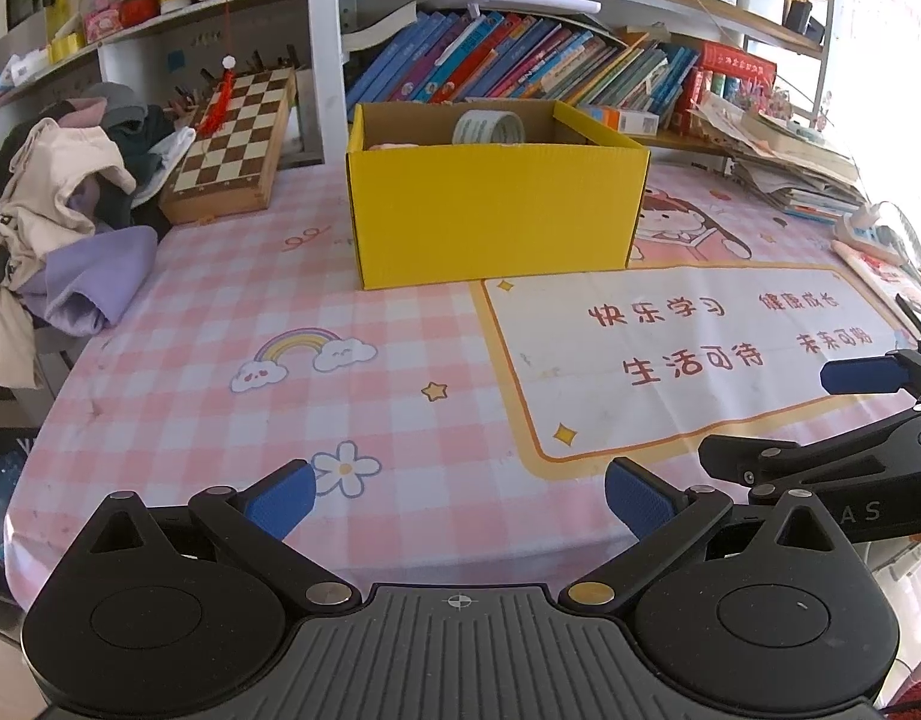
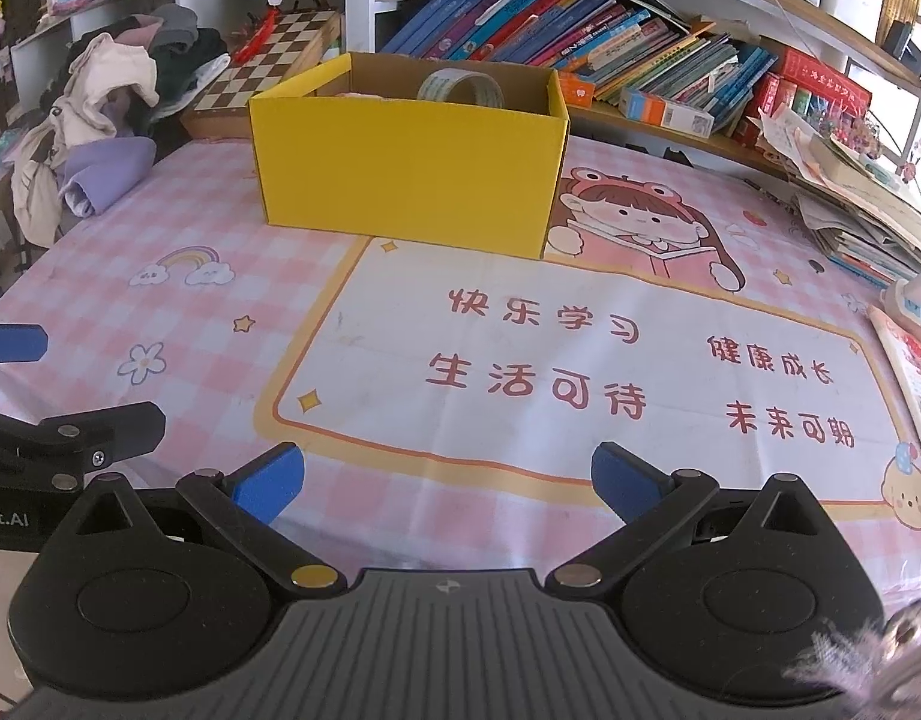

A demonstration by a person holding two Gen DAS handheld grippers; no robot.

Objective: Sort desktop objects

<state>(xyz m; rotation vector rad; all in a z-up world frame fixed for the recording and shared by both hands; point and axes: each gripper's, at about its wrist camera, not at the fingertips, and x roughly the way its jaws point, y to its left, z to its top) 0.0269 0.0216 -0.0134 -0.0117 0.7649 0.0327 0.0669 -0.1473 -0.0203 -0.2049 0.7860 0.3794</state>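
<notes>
A yellow cardboard box (image 1: 490, 210) stands open at the back of the desk; it also shows in the right wrist view (image 2: 406, 174). A roll of clear tape (image 1: 488, 127) leans inside it, seen too in the right wrist view (image 2: 460, 87), with a pale pink thing (image 1: 394, 146) beside it. My left gripper (image 1: 460, 501) is open and empty, low over the desk's near edge. My right gripper (image 2: 448, 483) is open and empty beside it, and its fingertip (image 1: 859, 375) shows at the right of the left wrist view.
A pink checked desk mat (image 2: 520, 360) covers the desk. A pile of clothes (image 1: 70, 204) and a chessboard (image 1: 232, 138) lie at the back left. Books (image 1: 520, 66) fill the shelf behind the box. Stacked papers (image 2: 856, 198) and a power strip (image 2: 916, 303) sit at the right.
</notes>
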